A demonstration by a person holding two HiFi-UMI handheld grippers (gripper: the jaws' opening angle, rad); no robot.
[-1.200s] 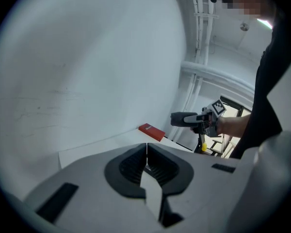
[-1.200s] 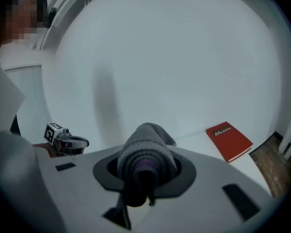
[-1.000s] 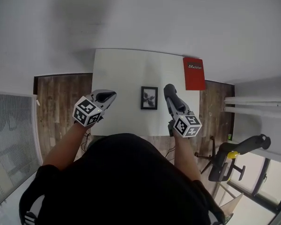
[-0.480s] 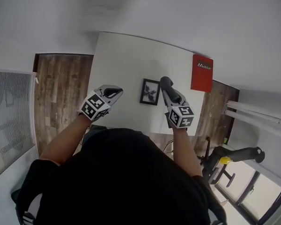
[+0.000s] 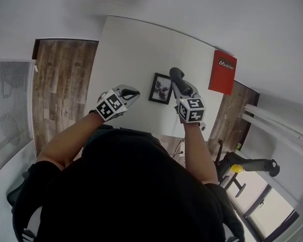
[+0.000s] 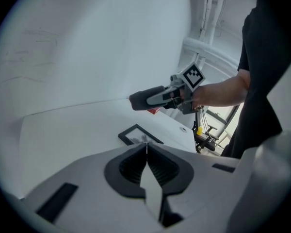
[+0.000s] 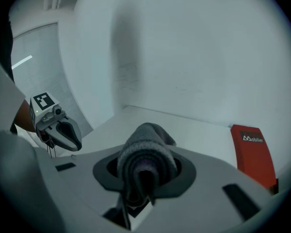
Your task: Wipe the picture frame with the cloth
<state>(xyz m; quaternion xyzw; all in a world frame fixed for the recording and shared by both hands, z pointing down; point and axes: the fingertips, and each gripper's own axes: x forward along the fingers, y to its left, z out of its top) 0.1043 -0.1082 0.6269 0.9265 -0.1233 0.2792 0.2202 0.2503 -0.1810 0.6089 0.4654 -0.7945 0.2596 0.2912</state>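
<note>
- The right gripper (image 7: 144,177) is clamped on a folded grey cloth (image 7: 146,149). The roll fills the gap between its jaws and bulges out past the tips.
- In the head view this right gripper (image 5: 178,79) points away from the person, with the cloth (image 5: 174,73) as a dark knob at its front end.
- The left gripper (image 6: 146,152) has its jaws pressed together with nothing between them.
- In the head view the left gripper (image 5: 133,92) is over the near part of the worktop (image 5: 126,49), left of the frame and apart from it.
- The picture frame (image 5: 161,88) is small and black-edged. It lies flat on the white worktop between the two grippers, with the right one just beside its right edge.
- From the left gripper view, the picture frame (image 6: 138,135) sits just beyond the closed jaws, and the right gripper (image 6: 138,99) is held in the air above the worktop, beyond the frame.
- A red card (image 5: 222,72) with white print lies at the worktop's far right edge, well apart from the frame.
</note>
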